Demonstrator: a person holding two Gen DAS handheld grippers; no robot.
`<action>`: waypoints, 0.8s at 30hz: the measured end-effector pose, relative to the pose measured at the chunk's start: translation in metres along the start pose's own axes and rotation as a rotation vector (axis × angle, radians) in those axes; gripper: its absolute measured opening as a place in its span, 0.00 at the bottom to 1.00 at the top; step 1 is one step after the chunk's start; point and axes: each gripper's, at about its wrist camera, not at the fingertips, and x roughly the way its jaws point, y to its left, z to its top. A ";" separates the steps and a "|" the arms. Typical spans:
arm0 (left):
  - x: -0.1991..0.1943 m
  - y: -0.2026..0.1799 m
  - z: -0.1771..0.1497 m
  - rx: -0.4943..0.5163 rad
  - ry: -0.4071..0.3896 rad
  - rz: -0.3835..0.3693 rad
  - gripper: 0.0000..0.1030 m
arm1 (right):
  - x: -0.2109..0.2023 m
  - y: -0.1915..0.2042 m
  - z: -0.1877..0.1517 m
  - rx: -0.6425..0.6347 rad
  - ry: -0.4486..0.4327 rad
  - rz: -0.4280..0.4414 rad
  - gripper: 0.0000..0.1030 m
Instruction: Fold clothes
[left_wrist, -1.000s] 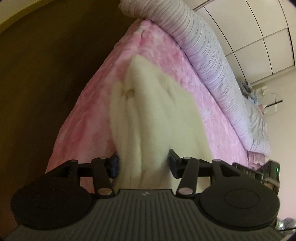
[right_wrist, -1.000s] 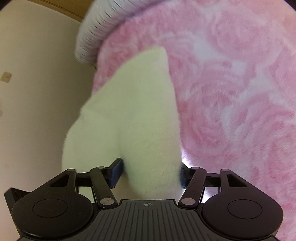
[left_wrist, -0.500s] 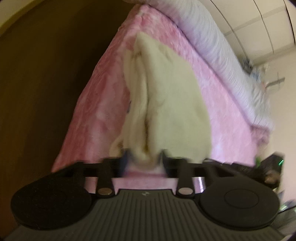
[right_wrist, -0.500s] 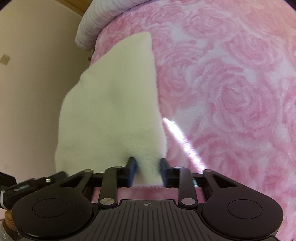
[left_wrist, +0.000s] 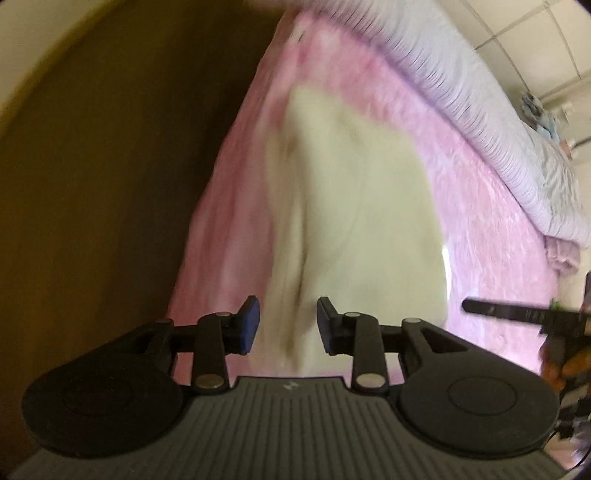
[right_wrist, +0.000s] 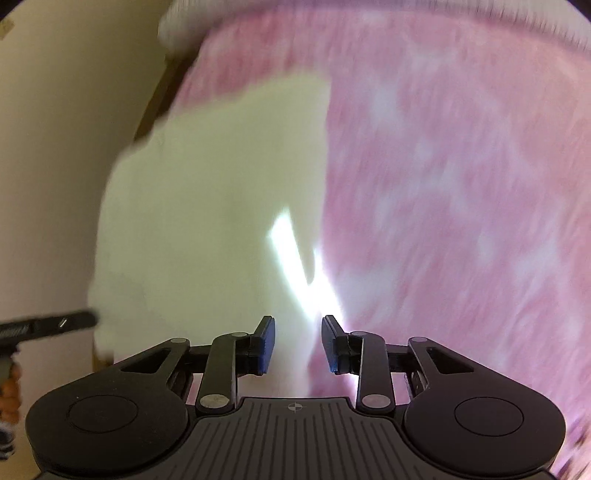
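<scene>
Lengthwise, the cream-white fluffy fleece garment lies on the pink rose-patterned plush blanket, its long axis running from the near edge of the bed away toward the far end, where it narrows to a rounded tip. In the left wrist view a deep fold line runs down its left part, and its near end sits between the fingers of the left gripper. Those jaws are opening, and the blue pads stand clear of the fabric on both sides, so nothing is pinched. In the right wrist view the same garment fills the left half, its straight right edge running near to far, with a bright streak of light across its near part. The right gripper hangs over that near right edge; its jaws are opening too, with no cloth pressed between them. Beyond the blanket's far right side lies a pale lilac ribbed quilt. To the left is dark brown wood.
</scene>
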 end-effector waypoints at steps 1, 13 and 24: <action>-0.002 -0.006 0.010 0.028 -0.036 0.000 0.26 | 0.001 -0.001 0.008 0.005 -0.035 -0.012 0.31; 0.088 -0.017 0.059 0.117 -0.110 0.126 0.03 | 0.074 0.008 0.030 0.043 -0.118 -0.035 0.28; 0.021 -0.047 0.012 0.087 -0.081 0.134 0.04 | 0.014 0.033 -0.052 -0.108 -0.115 0.029 0.28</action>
